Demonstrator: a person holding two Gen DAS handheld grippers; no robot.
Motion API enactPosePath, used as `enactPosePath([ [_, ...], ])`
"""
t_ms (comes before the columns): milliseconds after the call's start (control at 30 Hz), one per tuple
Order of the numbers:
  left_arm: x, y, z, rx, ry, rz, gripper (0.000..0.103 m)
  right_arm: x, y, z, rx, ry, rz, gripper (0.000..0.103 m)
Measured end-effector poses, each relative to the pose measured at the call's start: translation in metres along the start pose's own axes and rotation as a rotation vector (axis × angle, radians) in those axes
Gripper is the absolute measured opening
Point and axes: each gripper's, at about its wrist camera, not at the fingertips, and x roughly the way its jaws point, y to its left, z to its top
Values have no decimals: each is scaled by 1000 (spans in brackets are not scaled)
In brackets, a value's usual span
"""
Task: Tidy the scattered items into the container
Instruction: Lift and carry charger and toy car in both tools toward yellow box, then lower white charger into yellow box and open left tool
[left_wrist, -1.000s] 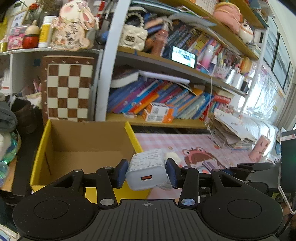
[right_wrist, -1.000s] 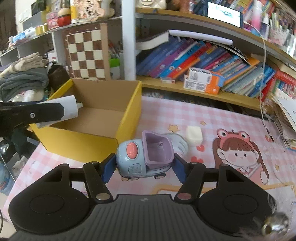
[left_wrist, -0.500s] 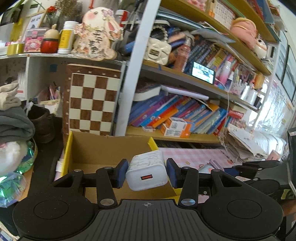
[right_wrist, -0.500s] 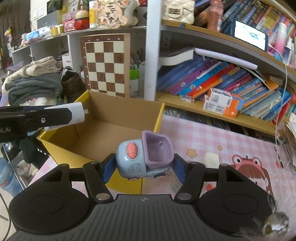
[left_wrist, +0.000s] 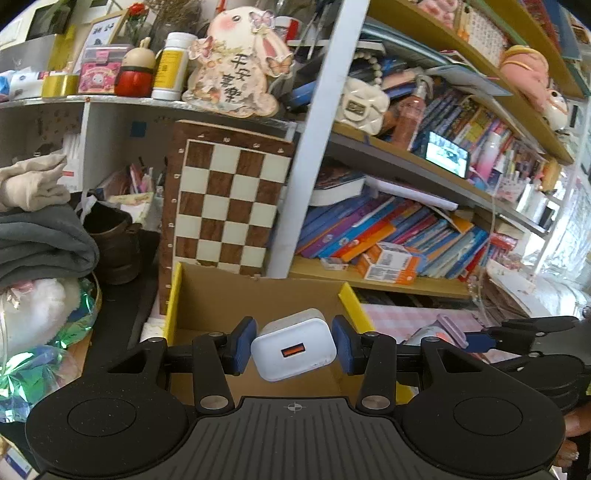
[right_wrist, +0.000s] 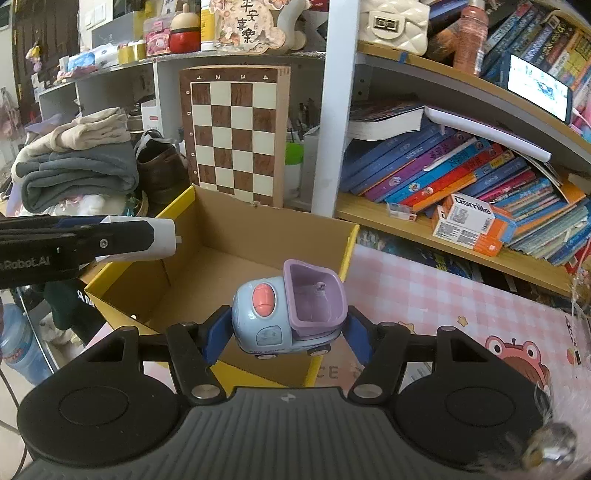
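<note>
Cardboard box (left_wrist: 258, 299) floor mostly hidden behind left claw's (left_wrist: 293, 345) charger (left_wrist: 293, 345)

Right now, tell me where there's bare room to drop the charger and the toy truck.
The cardboard box floor is bare between its four walls. The pink mat right of the box is also free. The shelves behind are crowded.

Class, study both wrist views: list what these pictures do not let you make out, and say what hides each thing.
- Near part of the cardboard box floor, left wrist view: hidden by the white charger and left gripper.
- Charger's prongs, left wrist view: face away.
- Toy truck underside, right wrist view: hidden by the right gripper.
- Print on the pink mat, right wrist view: cut off by that gripper's body.
</note>
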Motion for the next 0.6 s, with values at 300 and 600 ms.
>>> enactPosePath([
  [300,34,9,8,23,33,50,43,21,3,7,-14,19,28,63],
  [600,79,13,13,66,102,82,43,36,-3,12,-11,34,40,63],
])
